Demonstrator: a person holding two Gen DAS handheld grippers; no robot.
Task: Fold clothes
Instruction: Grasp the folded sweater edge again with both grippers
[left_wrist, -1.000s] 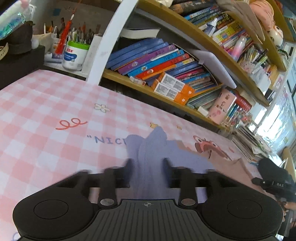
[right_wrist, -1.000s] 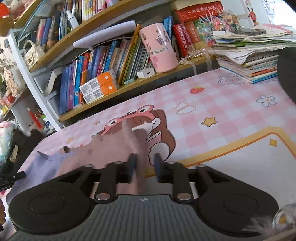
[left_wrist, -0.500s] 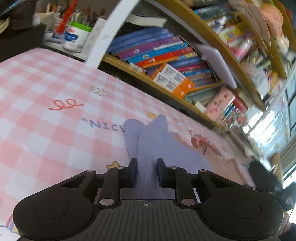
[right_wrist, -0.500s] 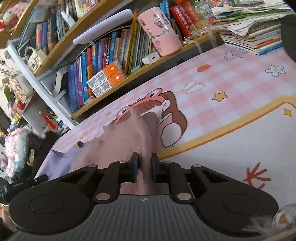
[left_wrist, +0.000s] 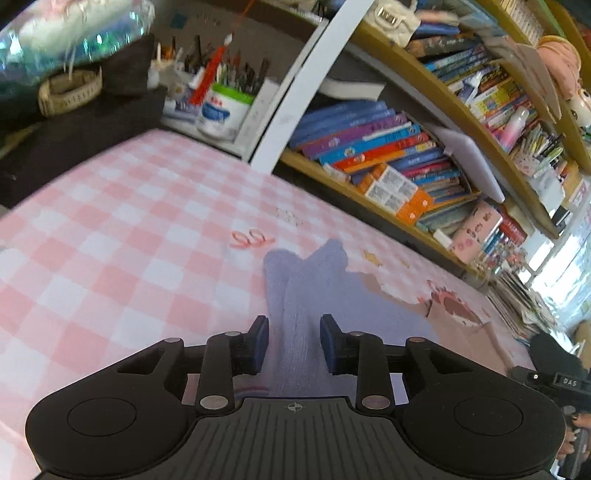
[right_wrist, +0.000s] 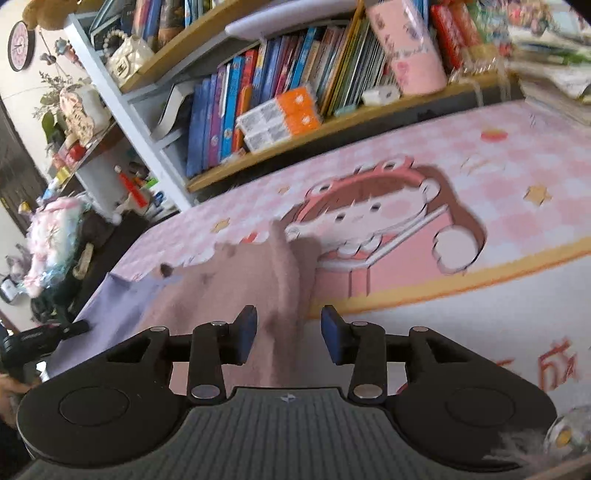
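Left wrist view: left gripper (left_wrist: 293, 341) jaws apart astride lilac end of garment (left_wrist: 314, 295) on checked mat (left_wrist: 110, 240). Right gripper (right_wrist: 288, 334) likewise apart over pink end. Cloth looks soft, light, floppy; best pinch raised corners.

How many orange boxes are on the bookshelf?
2. The upper orange box rests stacked on the lower orange box, in front of the books on the shelf. More may hide behind other things.

lilac-and-pink garment (left_wrist: 317, 295), creased, flat on tablecloth
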